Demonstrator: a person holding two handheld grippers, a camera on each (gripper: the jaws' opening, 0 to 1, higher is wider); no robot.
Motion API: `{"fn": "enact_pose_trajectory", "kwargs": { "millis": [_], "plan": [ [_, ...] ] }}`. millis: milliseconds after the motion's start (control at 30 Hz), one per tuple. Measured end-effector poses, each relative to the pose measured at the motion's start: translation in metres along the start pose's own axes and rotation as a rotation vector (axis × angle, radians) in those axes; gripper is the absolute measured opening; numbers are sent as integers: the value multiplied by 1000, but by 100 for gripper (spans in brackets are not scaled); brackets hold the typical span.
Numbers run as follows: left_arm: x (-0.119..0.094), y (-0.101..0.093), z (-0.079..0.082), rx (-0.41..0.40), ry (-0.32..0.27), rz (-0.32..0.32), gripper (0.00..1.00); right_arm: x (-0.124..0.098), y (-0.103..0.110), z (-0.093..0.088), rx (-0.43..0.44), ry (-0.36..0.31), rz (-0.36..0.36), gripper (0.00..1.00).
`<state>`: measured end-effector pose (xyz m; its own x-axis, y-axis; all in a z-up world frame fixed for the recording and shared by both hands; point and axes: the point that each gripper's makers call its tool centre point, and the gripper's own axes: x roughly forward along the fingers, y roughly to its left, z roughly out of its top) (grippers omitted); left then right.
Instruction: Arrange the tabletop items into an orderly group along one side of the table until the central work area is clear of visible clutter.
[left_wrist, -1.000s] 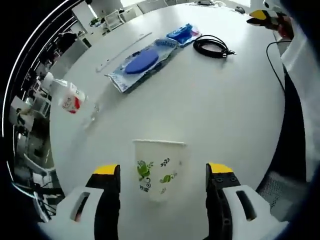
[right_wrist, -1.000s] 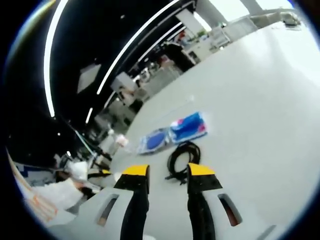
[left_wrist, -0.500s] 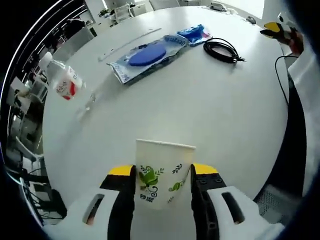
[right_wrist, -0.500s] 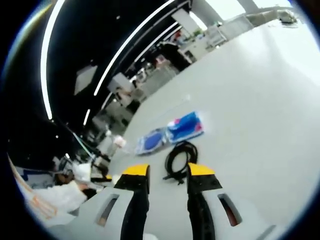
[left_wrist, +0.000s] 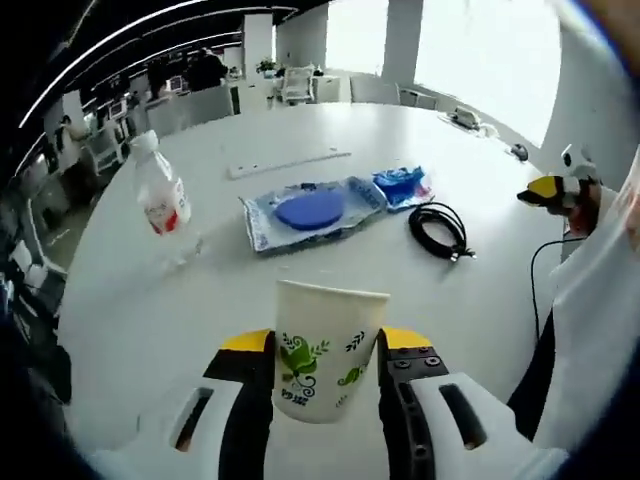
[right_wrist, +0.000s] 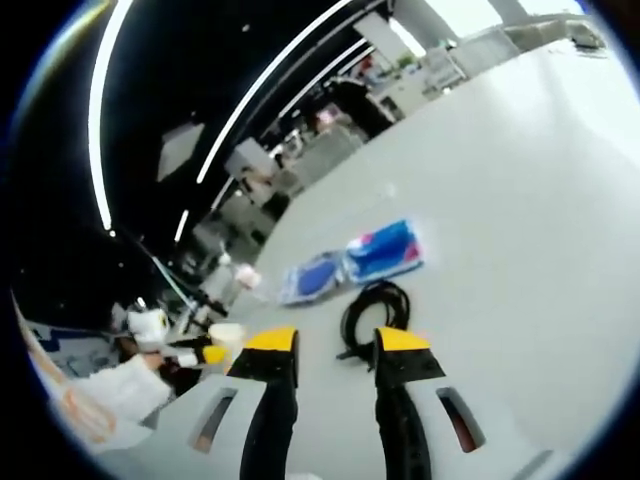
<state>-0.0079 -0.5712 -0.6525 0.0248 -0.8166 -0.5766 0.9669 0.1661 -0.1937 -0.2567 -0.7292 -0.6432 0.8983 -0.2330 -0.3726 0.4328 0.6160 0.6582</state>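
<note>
Light: bright daylight from windows (left_wrist: 470, 60), ceiling strip lights (right_wrist: 150, 90).
Glare: white table (left_wrist: 350, 140) washed pale.
Blur: soft, bent edges in both views.

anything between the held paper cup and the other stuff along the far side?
Nothing visible. The left gripper holds the white leaf-printed paper cup; bare white table lies between it and the blue-disc packet, black cable coil and clear water bottle.

Leaf-print paper cup (left_wrist: 325, 350) — upright, bottle (left_wrist: 162, 196), cable coil (left_wrist: 438, 230)
</note>
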Motion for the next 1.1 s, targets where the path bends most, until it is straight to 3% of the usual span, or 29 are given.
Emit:
{"fn": "enact_pose_trajectory", "kwargs": {
  "millis": [100, 300, 433, 667, 900, 1100],
  "plan": [
    [-4, -10, 29, -105, -123, -14, 40, 6, 10, 2, -29, 6, 28, 29],
    [-16, -39, 85, -205, -336, -114, 40, 19, 37, 4, -111, 31, 113, 31],
    [-21, -59, 109, -276, -429, -185, 40, 25, 63, 6, -174, 46, 190, 35],
    [-10, -96, 120, -256, -427, -277, 40, 38, 118, 3, -367, 91, 325, 38],
    [-9, -122, 128, -237, -437, -345, 40, 50, 157, 6, -371, 89, 433, 47],
    [-14, -142, 133, -215, -436, -410, 40, 60, 169, 12, -448, 89, 440, 48]
  ]
}}
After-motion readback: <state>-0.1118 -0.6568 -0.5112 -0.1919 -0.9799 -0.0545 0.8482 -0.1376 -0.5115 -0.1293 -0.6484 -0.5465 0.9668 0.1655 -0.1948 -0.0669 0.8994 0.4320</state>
